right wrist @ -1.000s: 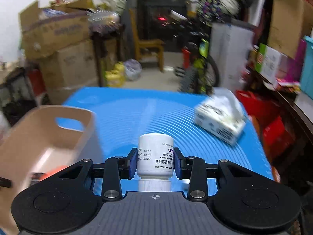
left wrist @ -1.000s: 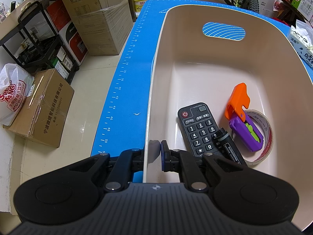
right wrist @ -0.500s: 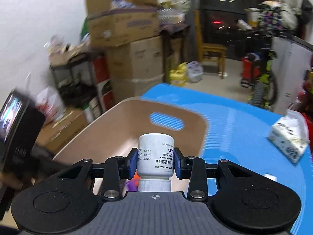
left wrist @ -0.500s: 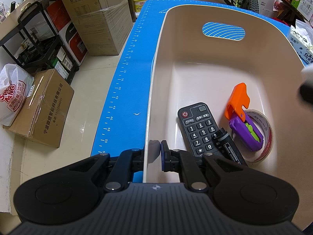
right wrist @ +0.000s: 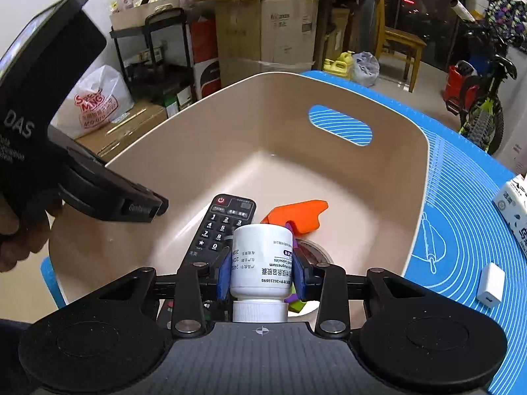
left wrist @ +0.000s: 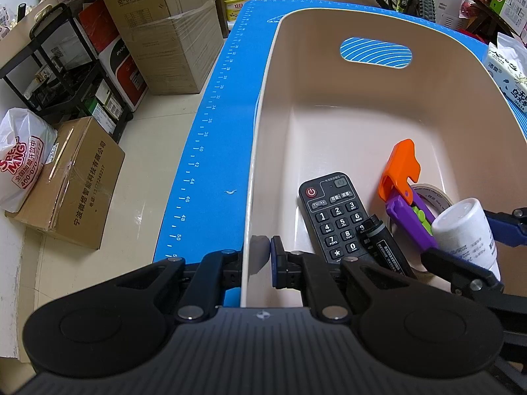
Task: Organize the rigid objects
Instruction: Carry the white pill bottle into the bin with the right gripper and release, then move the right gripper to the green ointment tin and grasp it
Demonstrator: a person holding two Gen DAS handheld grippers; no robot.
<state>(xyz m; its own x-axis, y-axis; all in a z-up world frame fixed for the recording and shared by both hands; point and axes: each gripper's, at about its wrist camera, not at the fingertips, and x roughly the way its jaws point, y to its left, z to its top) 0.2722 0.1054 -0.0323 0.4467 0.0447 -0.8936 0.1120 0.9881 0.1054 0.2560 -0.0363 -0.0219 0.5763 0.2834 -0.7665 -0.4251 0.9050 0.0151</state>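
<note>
A beige plastic bin (left wrist: 263, 131) (right wrist: 418, 177) stands on the blue mat (left wrist: 214, 131). My left gripper (left wrist: 260, 256) is shut on the bin's near wall, one finger inside and one outside. In the bin lie a black remote (left wrist: 332, 214) (right wrist: 217, 227), a black marker (left wrist: 385, 247), an orange and purple toy (left wrist: 400, 171) (right wrist: 299, 214) and a tape roll (left wrist: 434, 197). My right gripper (right wrist: 262, 273) is shut on a white pill bottle (right wrist: 262, 256) (left wrist: 461, 230), held cap towards the camera, above the bin's near right part over the toy and tape.
A tissue pack (left wrist: 507, 69) (right wrist: 513, 204) and a small white charger (right wrist: 490, 284) lie on the mat right of the bin. Cardboard boxes (left wrist: 72, 181), a black shelf rack (left wrist: 59, 75), a plastic bag (left wrist: 19, 154) and a bicycle (right wrist: 484, 105) crowd the floor around the table.
My right gripper has swung left with the bottle from over the open mat to above the bin, and now shows in the left wrist view. The left gripper has stayed put.
</note>
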